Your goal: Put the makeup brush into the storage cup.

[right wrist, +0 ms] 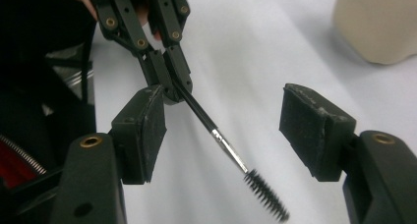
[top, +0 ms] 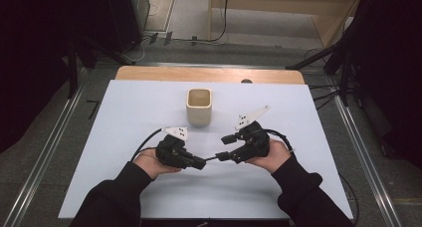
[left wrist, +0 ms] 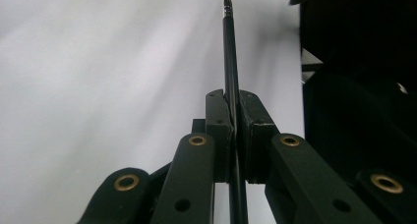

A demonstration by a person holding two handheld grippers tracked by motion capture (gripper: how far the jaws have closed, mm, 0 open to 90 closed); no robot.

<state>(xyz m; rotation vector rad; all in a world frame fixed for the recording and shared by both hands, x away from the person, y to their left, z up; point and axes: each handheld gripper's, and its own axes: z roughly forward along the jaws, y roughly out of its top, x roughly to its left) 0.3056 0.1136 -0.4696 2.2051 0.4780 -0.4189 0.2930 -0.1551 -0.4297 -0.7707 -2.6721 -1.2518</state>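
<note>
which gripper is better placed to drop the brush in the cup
Left, probably: the left gripper is already shut on the brush, while the right gripper is open. The cup stands just beyond both.

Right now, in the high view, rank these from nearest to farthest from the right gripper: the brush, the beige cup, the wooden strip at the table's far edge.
1. Brush: just left of the right gripper, held by the left gripper.
2. Beige cup: beyond it, mid-table.
3. Wooden strip: far edge, behind the cup.

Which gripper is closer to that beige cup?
The right gripper. It sits just right of and below the beige cup, while the left gripper, shut on the small brush, is farther below it.
</note>
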